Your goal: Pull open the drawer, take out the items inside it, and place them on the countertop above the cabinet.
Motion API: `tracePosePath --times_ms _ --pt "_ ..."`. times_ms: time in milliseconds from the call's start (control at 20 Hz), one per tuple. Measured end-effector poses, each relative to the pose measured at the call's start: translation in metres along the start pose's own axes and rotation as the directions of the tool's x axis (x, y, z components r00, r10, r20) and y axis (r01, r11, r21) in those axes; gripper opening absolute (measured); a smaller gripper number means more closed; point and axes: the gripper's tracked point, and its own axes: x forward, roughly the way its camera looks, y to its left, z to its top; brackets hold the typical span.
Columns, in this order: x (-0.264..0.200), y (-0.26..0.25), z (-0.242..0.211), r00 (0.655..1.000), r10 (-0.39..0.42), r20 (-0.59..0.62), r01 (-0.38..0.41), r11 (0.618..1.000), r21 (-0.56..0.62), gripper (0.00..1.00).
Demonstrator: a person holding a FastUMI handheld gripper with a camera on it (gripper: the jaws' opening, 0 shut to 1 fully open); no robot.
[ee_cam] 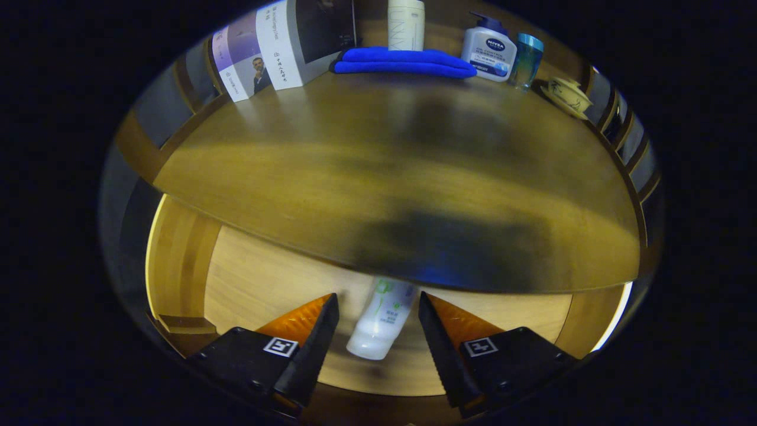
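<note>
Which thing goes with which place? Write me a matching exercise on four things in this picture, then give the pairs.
Things
1. white bottle
2. blue cloth
3. pump bottle
4. small cup

Places
A. at the far end of the countertop, past the teal jar
B. folded flat at the back of the countertop, next to the boxes
C. lying in the open drawer, between the fingers of the open gripper
D. standing between the blue cloth and the teal jar

Pairs: 1-C, 2-B, 3-D, 4-A

White bottle (379,322) with green print, blue cloth (404,62), brown wooden countertop (366,171)
</note>
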Motion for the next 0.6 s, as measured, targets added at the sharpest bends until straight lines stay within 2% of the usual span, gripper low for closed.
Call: tracePosePath --times_ms 150,300,350,450,600 --pt "0.0 -0.003 -0.001 0.999 -0.028 -0.024 0.028 0.999 -0.021 0.69" --pt "0.004 0.005 -0.006 0.999 0.027 -0.038 -0.028 0.999 -0.022 0.44" --pt "0.002 0.007 -0.005 0.998 0.042 -0.037 -0.043 0.999 -0.022 0.33" --pt "-0.006 0.016 -0.009 0.993 0.105 -0.046 -0.106 0.994 -0.025 0.32" --pt "-0.012 0.026 -0.013 0.988 0.151 -0.038 -0.153 0.987 -0.05 0.33"
